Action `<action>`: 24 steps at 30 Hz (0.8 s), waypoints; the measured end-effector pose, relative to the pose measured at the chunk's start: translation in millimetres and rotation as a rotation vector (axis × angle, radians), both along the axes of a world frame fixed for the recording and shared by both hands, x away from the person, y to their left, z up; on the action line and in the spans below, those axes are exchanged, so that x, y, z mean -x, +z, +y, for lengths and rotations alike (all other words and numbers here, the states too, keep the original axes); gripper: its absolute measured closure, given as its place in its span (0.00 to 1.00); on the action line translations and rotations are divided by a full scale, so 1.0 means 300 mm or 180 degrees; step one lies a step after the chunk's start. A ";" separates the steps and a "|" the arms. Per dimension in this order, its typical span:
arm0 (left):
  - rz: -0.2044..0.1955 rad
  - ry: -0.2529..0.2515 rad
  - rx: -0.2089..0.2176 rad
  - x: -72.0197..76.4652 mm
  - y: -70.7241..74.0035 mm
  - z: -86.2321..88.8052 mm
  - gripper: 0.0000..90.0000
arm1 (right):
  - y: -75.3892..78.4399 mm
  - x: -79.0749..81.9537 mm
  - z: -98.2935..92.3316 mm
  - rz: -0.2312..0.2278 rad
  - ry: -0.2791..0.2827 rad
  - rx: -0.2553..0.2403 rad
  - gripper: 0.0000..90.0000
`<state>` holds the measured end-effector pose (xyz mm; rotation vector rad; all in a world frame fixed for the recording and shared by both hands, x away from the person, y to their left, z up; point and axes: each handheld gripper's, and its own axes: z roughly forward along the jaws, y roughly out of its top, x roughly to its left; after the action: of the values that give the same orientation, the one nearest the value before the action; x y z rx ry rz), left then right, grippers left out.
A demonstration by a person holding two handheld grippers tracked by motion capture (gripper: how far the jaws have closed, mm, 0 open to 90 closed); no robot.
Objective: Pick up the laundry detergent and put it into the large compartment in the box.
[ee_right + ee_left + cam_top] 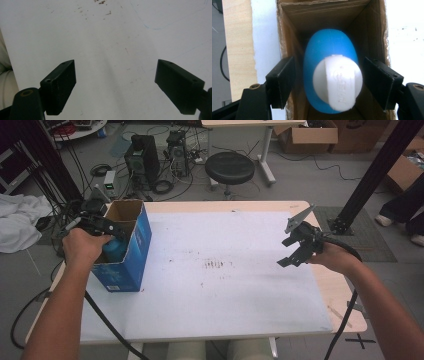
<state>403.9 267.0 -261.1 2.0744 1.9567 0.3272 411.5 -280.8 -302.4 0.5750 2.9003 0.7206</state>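
While the blue bottle (329,50) stands upright in the cardboard box (367,30), white cap (338,82) pointing up at me, my left gripper (329,82) straddles it, jaws apart, pads clear. Box walls crowd both pads. My right gripper (115,85) hangs released over the white table (112,37), well apart.

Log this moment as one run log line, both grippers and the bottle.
left gripper: open, jaws astride blue bottle | blue bottle: inside cardboard box | right gripper: open, empty, over table
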 end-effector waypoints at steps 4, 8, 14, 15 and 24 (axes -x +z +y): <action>-0.0015 -0.0020 -0.0015 0.003 0.022 0.006 0.31 | 0.003 0.001 -0.001 -0.0001 -0.0005 -0.0002 0.19; -0.0078 -0.0056 0.0001 0.005 0.052 0.003 0.30 | 0.004 0.001 -0.002 0.0000 0.0009 0.0008 0.19; -0.0132 -0.0136 0.0000 0.005 0.092 -0.009 0.30 | 0.002 0.001 -0.001 0.0015 0.0014 0.0008 0.19; -0.0141 -0.0153 0.0002 0.006 0.098 -0.012 0.29 | 0.003 0.002 0.000 0.0013 0.0008 0.0005 0.19; -0.0200 -0.0287 0.0051 0.012 0.136 -0.037 0.28 | 0.009 0.008 -0.005 0.0011 -0.0008 0.0000 0.19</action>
<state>400.2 256.0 -220.3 2.1081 1.8180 0.3521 409.1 -282.3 -299.6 0.5801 2.9022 0.7202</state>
